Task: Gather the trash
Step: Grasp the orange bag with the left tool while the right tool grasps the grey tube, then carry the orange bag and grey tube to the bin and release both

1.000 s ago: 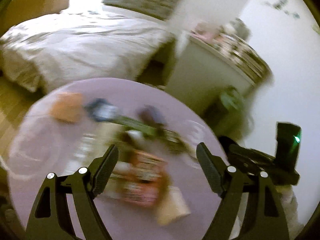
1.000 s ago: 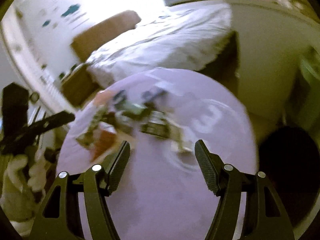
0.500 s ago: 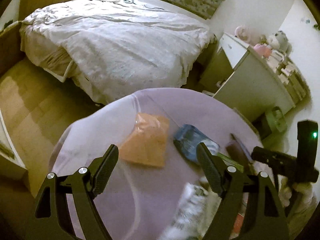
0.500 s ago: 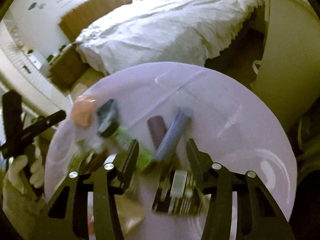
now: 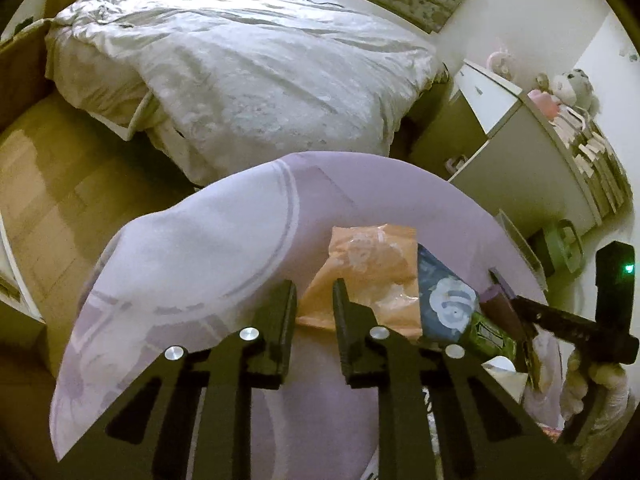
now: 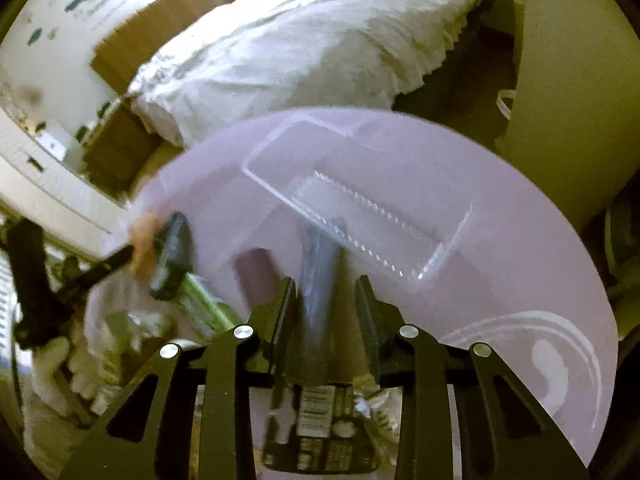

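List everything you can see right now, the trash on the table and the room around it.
table: one, lilac, round, beside the bed
bed: one, white duvet, behind the table
cabinet: one, white, right of the bed
orange packet: one, orange, on the table
dark blue packet: one, navy with a white flower, right of the orange packet
green wrapper: one, green, beside the dark blue packet
clear tray: one, transparent, on the table
blue-grey packet: one, near the clear tray
left gripper: black, jaws closing, orange packet's corner between
right gripper: black, jaws closing, blue-grey packet between
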Motion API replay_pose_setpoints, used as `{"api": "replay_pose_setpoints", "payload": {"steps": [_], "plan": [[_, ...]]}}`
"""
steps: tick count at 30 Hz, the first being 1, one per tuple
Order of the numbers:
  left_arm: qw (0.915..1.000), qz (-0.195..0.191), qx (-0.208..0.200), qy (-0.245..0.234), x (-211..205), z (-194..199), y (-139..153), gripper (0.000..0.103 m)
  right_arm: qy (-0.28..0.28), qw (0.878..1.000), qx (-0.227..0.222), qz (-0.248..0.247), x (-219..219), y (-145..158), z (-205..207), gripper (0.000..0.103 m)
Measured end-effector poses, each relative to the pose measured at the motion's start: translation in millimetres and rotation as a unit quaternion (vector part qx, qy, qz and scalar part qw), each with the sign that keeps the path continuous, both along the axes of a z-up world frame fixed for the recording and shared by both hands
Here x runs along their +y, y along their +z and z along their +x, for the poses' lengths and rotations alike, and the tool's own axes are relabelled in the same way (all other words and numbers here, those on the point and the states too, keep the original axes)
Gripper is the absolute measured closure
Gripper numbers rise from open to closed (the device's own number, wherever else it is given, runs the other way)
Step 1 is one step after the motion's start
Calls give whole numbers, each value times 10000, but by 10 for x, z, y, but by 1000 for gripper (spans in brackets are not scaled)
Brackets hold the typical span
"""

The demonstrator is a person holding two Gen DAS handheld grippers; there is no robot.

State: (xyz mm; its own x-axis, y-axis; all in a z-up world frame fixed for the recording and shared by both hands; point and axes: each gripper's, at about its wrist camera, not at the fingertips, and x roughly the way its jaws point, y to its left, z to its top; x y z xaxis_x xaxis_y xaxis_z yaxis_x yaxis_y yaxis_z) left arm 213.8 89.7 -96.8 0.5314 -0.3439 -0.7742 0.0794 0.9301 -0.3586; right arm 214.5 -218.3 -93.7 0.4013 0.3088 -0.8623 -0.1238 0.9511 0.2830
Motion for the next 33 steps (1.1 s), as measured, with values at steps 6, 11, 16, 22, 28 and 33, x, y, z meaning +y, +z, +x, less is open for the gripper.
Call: {"api": "replay_pose_setpoints", "payload": {"steps": [6,11,16,22,28,33], "plan": [[9997,211,59,-134,-145,39,42,71,295,9969,-244,-689,147,23,-63,86],[9996,259,-146,-7,-205,42,123,31,216,9969,-476,-583,102,48,-212,88],[9988,441,-200,-27,-308,154,115,31,196,9968,-621,-465,56,140,-349,88],[9985,453,-138,-266,-428,266,28,84,193,9964,-773,-304,41,266,-533,88],[9981,62,-565,-235,-382,-60,307,91,150,9950,-985,113,-63,458,-744,88],[9932,-249,-1021,-497,-593,-483,768,91,68,9913,-1250,413,-215,658,-974,88]]}}
